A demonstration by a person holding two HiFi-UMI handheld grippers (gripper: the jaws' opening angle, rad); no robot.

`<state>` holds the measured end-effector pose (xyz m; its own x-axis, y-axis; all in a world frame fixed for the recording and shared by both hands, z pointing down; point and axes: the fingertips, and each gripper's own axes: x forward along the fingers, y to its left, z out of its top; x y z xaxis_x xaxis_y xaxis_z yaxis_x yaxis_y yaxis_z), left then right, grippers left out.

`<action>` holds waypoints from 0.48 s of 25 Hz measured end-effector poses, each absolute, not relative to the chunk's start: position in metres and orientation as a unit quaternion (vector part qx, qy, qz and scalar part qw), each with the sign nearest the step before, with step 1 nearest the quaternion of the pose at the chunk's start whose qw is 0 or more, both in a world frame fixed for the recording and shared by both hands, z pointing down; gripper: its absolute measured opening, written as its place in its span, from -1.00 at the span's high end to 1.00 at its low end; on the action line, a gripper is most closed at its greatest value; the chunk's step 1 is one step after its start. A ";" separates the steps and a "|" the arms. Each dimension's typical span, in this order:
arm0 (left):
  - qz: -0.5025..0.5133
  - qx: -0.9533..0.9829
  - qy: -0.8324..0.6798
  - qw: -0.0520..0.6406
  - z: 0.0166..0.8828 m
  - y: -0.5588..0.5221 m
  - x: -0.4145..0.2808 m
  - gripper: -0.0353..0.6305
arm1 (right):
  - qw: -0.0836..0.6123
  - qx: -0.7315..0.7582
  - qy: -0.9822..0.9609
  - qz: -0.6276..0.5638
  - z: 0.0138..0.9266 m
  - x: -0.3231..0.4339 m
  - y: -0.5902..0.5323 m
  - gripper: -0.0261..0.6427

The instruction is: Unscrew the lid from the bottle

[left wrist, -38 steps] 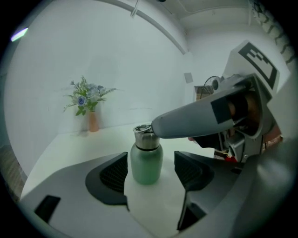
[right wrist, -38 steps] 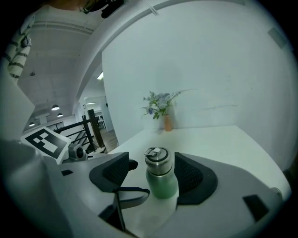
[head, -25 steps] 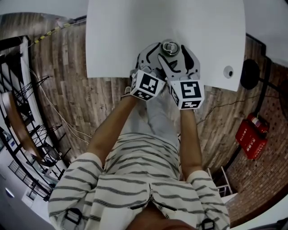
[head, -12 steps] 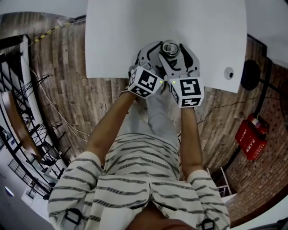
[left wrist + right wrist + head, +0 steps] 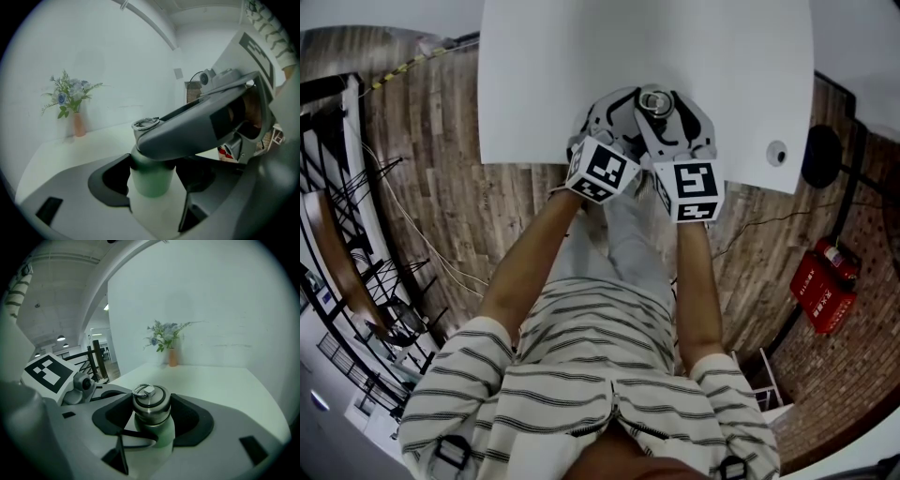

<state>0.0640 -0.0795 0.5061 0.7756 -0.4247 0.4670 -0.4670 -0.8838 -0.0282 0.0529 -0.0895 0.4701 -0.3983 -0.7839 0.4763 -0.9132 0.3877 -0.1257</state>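
Observation:
A pale green bottle [image 5: 150, 180] with a steel lid [image 5: 151, 401] and a ring on top stands near the front edge of the white table [image 5: 544, 84]. In the head view the lid [image 5: 654, 100] shows between both grippers. My left gripper [image 5: 152, 176] reaches around the bottle's green body, and its dark pads lie against both sides. My right gripper [image 5: 151, 411] sits higher, with its pads against the lid. Both pairs of jaws have just been closing. One right gripper finger [image 5: 201, 126] crosses above the bottle and hides part of the lid in the left gripper view.
A small vase of flowers [image 5: 172, 357] stands at the far end of the table by the wall. A round cable hole [image 5: 776, 150] is in the table's right corner. A red box [image 5: 825, 286] lies on the wooden floor to the right.
The right gripper's fingers have drawn in round the lid. The left gripper's marker cube has rolled slightly. The bottle has not moved.

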 end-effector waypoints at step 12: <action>0.236 0.944 -0.225 0.043 0.508 -0.080 0.064 0.00 | 0.198 0.470 -0.844 0.166 0.472 0.051 -0.089 0.14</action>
<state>0.0642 -0.0797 0.5079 0.7871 -0.4051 0.4651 -0.4454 -0.8950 -0.0256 0.0510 -0.0886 0.4723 -0.4792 -0.7280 0.4903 -0.8596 0.5020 -0.0948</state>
